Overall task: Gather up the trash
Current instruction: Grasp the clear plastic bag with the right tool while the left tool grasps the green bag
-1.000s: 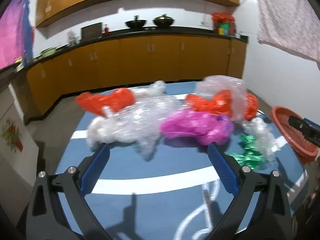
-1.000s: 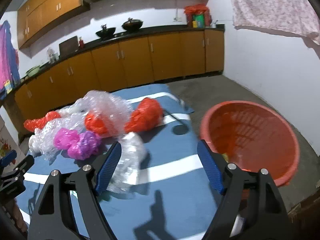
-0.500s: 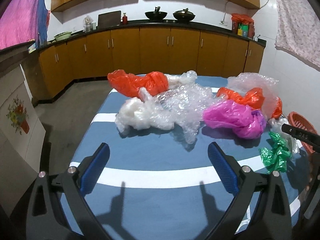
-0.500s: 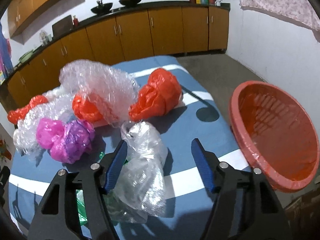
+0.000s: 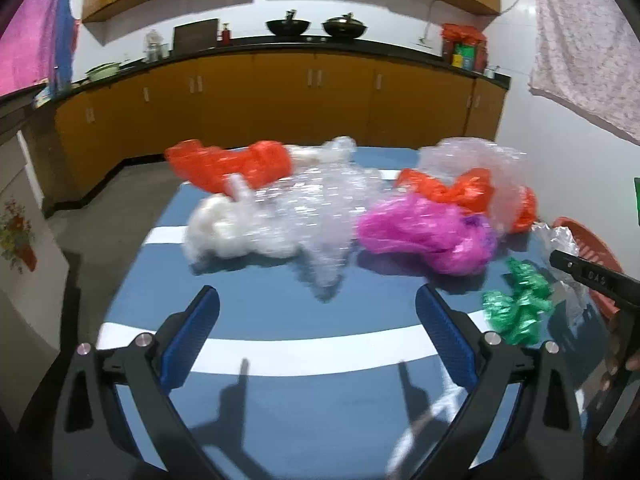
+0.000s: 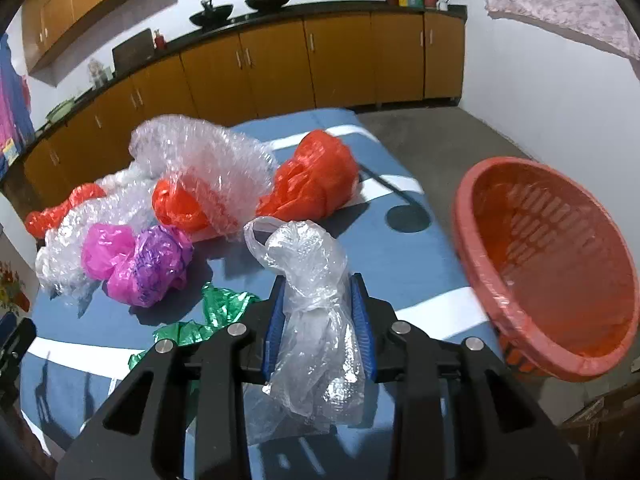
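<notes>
Trash is being collected: the clear plastic bag, left of the red basket, is clamped by the just-closing right gripper for transfer; the left gripper is held agape, empty.

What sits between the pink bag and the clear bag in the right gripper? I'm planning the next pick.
A crumpled green bag lies between the pink bag and the clear bag in the right gripper, seen in the right wrist view.

Glossy crinkled clear plastic bag; matt blue cloth table cover.
</notes>
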